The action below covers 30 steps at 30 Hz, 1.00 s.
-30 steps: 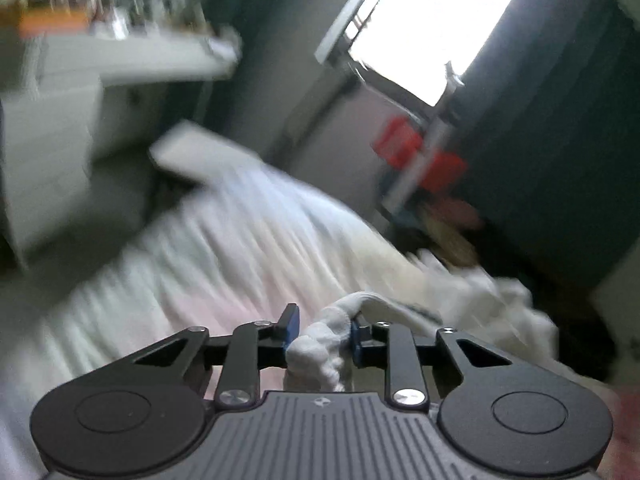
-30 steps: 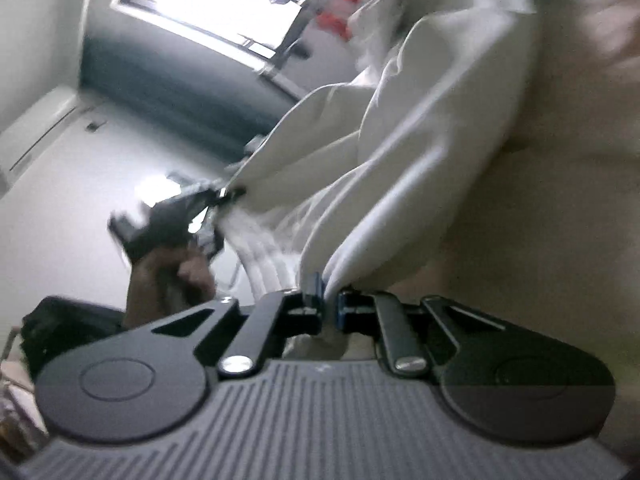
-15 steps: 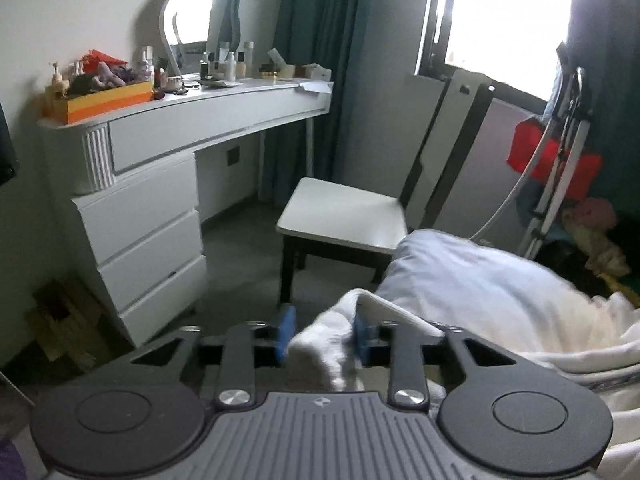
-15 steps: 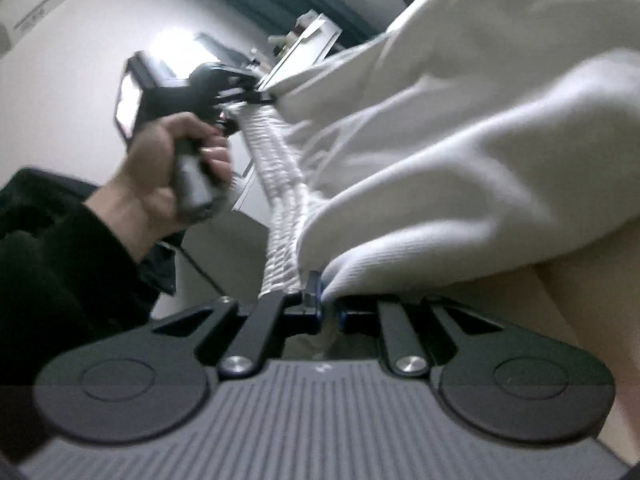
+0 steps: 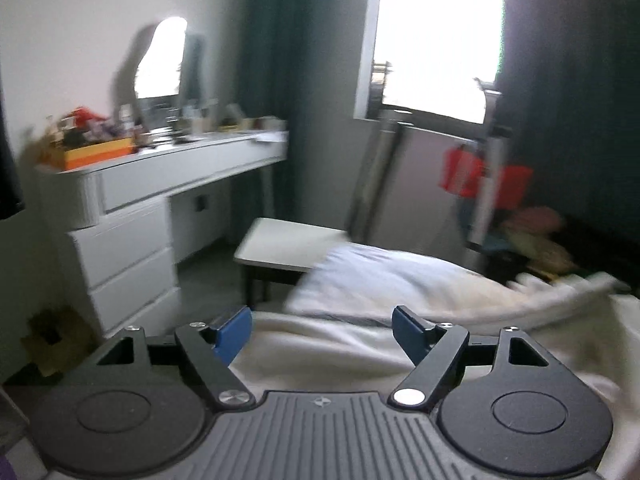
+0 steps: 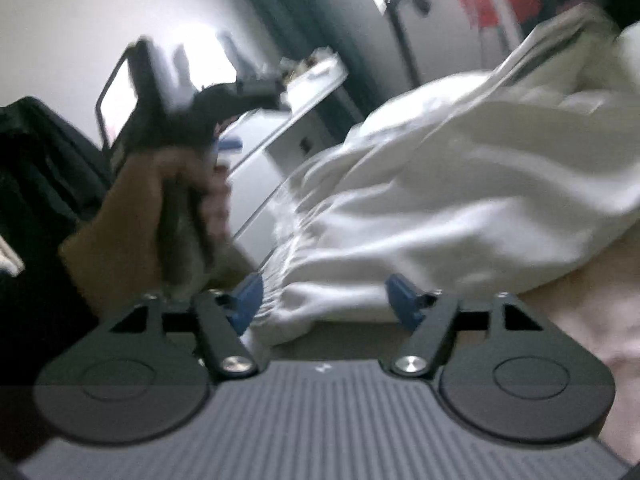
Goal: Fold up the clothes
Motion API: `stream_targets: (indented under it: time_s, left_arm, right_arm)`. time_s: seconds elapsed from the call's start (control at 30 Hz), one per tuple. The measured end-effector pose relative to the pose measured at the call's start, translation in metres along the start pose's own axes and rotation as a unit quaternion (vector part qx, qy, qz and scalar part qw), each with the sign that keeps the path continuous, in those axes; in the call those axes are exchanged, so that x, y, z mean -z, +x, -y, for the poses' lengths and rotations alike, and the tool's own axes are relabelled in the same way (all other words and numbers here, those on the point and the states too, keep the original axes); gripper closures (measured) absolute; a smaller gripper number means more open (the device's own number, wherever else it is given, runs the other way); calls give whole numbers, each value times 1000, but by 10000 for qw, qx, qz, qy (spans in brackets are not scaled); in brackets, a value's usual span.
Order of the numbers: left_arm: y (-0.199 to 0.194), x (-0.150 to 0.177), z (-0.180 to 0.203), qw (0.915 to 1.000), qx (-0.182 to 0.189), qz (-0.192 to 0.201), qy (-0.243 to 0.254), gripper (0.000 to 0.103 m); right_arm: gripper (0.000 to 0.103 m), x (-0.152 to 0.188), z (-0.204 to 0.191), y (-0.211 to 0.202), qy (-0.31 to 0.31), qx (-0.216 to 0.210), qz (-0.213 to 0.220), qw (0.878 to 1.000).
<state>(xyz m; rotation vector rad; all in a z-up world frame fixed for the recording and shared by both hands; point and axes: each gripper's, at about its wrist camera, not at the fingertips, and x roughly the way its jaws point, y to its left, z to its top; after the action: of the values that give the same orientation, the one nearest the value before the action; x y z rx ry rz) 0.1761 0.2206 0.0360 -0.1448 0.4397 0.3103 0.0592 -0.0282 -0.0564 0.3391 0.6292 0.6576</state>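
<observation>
Presently listed, from the tongs outward:

Left tongs (image 5: pixel 322 334): jaws spread and opening; nothing is pinched, though the garment is seen between and beyond the blue pads (image 5: pixel 232 336).

Right tongs (image 6: pixel 324 300): jaws spread and opening; the garment's ribbed hem is seen lying between the pads, not pressed by them.

Garment (image 6: pixel 460 200): white, crumpled, laid on the bed just ahead of both tongs; its far end is blurred.

Left hand (image 6: pixel 152 204): seen from the right wrist, wrapped around the left tongs' black handle, with a dark sleeve (image 6: pixel 36 168) behind it.

Bed (image 5: pixel 384 276): pale cover, rumpled.

Stool (image 5: pixel 284 244): white top, dark legs, set beside the bed.

Dresser (image 5: pixel 132 216): white, with drawers; small items are crowded on top, too blurred to be told apart.

Window (image 5: pixel 436 36): bright, flanked by dark curtains.
</observation>
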Motion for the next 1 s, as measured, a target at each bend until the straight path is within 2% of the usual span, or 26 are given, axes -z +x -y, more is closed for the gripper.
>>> stream_targets:
  time_s: [0.2,0.3,0.4,0.57,0.73,0.83,0.9,0.93,1.0]
  left_arm:
    - [-48,40,103,9939,932,-22,596,19]
    - [-52,61,151,9887,1320,-122,694,19]
    - [-41,78,205,9832,1573,-230,900,19]
    - [-12,103,293,9746,1929,-343,1082,19]
    - [31,122,374,9625,2439,-357,1135,18]
    - [66,134,424,9599,2375,-369,1443,18]
    - [92,143,454,9607,2097,-420,1771,20]
    - [106,147,469,9608,1902,-455,1966,23]
    - [130,153,485,9595,1562,-546,2278,41]
  right_arm:
    - [31,-23,36,-83,-324,861,758,9929]
    - [31,-32,70,-113,-390,1484,1009,9830]
    - [31,-38,108,-136,-348,1919,1231,9730]
    - [31,-40,174,-132,66,2269,1589,9608]
    - [31,-34,222,-99,399,2610,1535,9522]
    - [30,-32,255,-88,830,2770,1478,9458]
    - [30,-30,274,-80,1065,2769,1383,9449]
    - [30,-29,281,-75,1145,2750,1305,9456]
    - [31,-28,293,-64,1221,2723,1210,9467]
